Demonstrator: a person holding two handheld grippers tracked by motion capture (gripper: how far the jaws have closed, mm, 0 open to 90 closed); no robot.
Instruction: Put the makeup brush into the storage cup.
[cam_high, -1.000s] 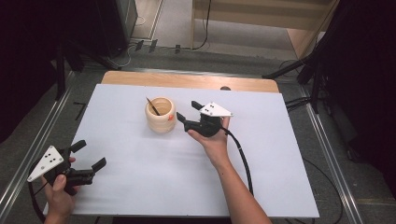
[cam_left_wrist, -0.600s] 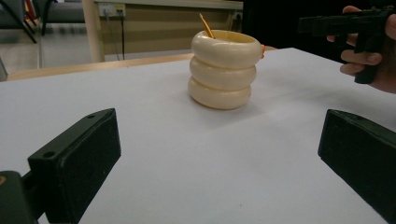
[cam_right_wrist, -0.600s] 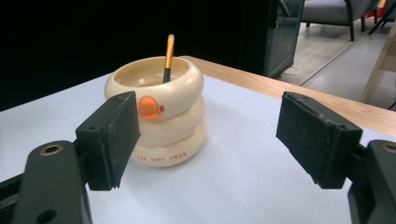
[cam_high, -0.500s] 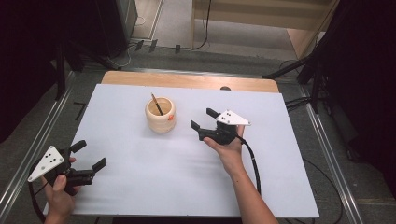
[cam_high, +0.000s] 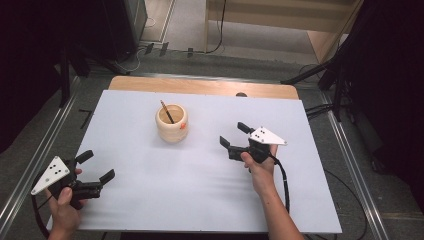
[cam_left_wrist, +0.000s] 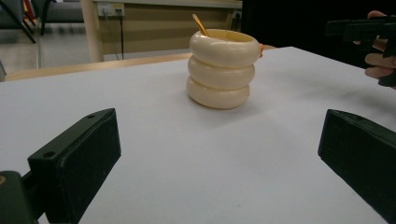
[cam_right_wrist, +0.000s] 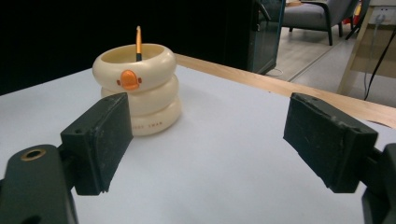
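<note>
Cream three-ringed holder (cam_high: 171, 123) upright on white table sheet (cam_high: 200, 200), toward the far centre, orange pencil (cam_high: 166, 111) leaning inside, right gripper (cam_high: 232, 135) jaws spread, empty, near holder's right, left gripper (cam_high: 96, 166) jaws spread, empty, near-left corner, well apart from holder.

Place: lab/recording studio
Signs: black curtains (cam_high: 30, 60) w/ stands, white-topped desk (cam_high: 150, 200), floor cables (cam_high: 220, 30), armchair (cam_right_wrist: 313, 14) in bkgd

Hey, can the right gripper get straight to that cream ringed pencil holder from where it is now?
Probably yes. The right gripper is open, and bare white table lies between it and the cream ringed pencil holder.
</note>
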